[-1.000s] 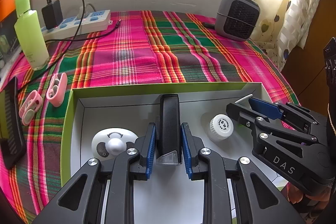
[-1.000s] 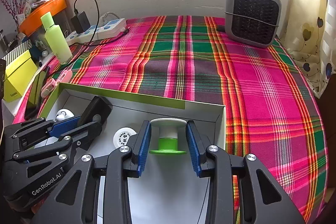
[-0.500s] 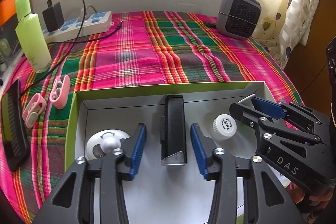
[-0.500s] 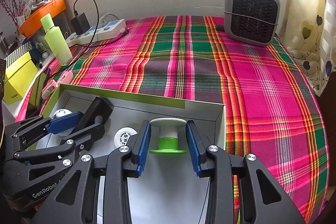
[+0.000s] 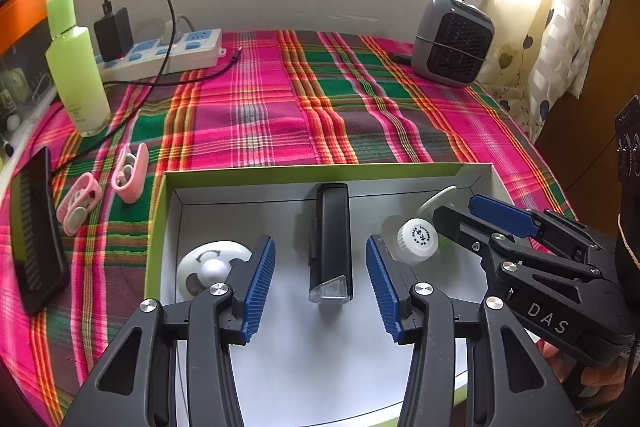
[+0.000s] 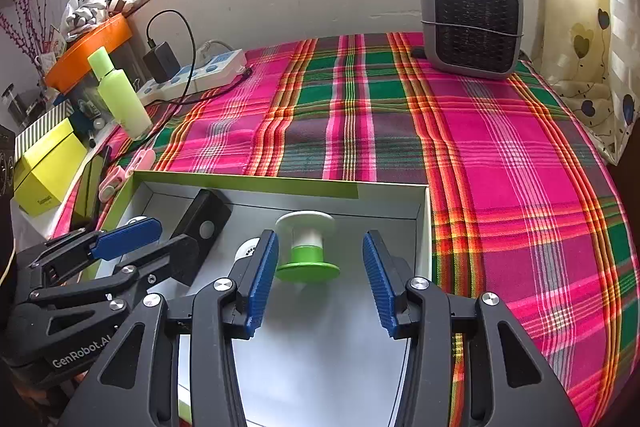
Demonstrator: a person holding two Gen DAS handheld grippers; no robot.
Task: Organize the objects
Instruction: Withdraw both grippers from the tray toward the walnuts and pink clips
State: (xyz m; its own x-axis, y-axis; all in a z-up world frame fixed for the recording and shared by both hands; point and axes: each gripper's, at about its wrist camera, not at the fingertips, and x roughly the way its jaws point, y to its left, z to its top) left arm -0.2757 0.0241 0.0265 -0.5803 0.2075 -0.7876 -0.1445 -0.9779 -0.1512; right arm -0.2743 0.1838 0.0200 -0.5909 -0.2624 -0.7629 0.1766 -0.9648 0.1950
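Note:
A white box with green rim (image 5: pixel 280 171) (image 6: pixel 248 181) lies on the plaid cloth. In it lie a black bar-shaped light (image 5: pixel 330 243) (image 6: pixel 202 217), a white round disc (image 5: pixel 208 265), a white cap (image 5: pixel 417 239) and a green-and-white spool (image 6: pixel 306 247). My left gripper (image 5: pixel 320 283) is open, its jaws on either side of the black light and apart from it. My right gripper (image 6: pixel 318 275) is open around the spool, not touching it. Each gripper shows in the other's view, the right gripper (image 5: pixel 500 219) and the left gripper (image 6: pixel 124 239).
Left of the box lie two pink clips (image 5: pixel 130 173) (image 5: pixel 78 203) and a black phone (image 5: pixel 36 227). A green bottle (image 5: pixel 76 67), a power strip with charger (image 5: pixel 168 53) and a grey heater (image 5: pixel 452 41) (image 6: pixel 474 21) stand farther back. A yellow box (image 6: pixel 44 167) sits at the left.
Both grippers opened: the left let go of the black light and drew back a little; the right opened and released the spool, which stands in the box.

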